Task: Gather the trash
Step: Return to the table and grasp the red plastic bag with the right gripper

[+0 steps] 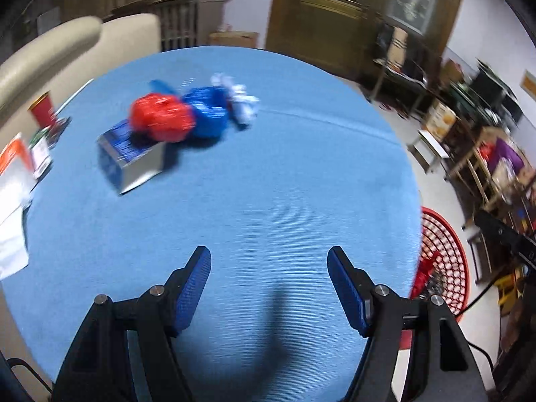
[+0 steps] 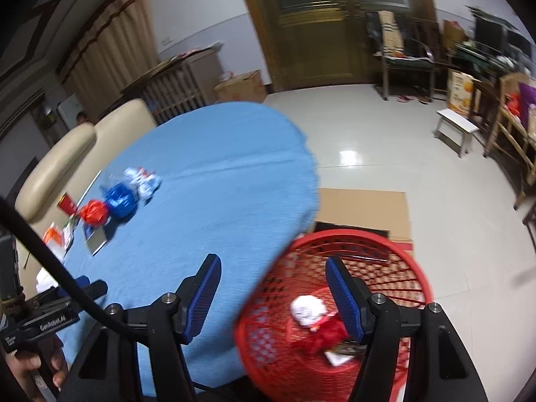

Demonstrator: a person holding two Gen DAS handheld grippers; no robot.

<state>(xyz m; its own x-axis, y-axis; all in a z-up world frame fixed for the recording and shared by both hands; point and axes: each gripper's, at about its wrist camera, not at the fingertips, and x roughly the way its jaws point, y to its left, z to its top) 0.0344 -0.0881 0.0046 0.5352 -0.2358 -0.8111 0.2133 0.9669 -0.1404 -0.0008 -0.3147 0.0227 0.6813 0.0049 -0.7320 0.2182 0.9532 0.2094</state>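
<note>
A round table with a blue cloth (image 1: 268, 184) holds a pile of trash at its far left: a red crumpled wrapper (image 1: 160, 119), a blue crumpled wrapper (image 1: 207, 109), a white-blue wrapper (image 1: 243, 100) and a blue-silver box (image 1: 129, 157). My left gripper (image 1: 269, 258) is open and empty above the near part of the table. My right gripper (image 2: 273, 266) is open and empty above the table edge and a red mesh basket (image 2: 361, 244). The basket holds a white paper ball (image 2: 308, 310) and red scraps (image 2: 323, 335). The pile also shows in the right wrist view (image 2: 117, 201).
A red cup (image 1: 43, 109), an orange-white packet (image 1: 15, 157) and white paper (image 1: 11, 221) lie at the table's left edge. A beige sofa (image 1: 67, 50) stands behind. Flat cardboard (image 2: 365, 211) lies on the tiled floor. A small bench (image 2: 457, 127) and shelves stand at the right.
</note>
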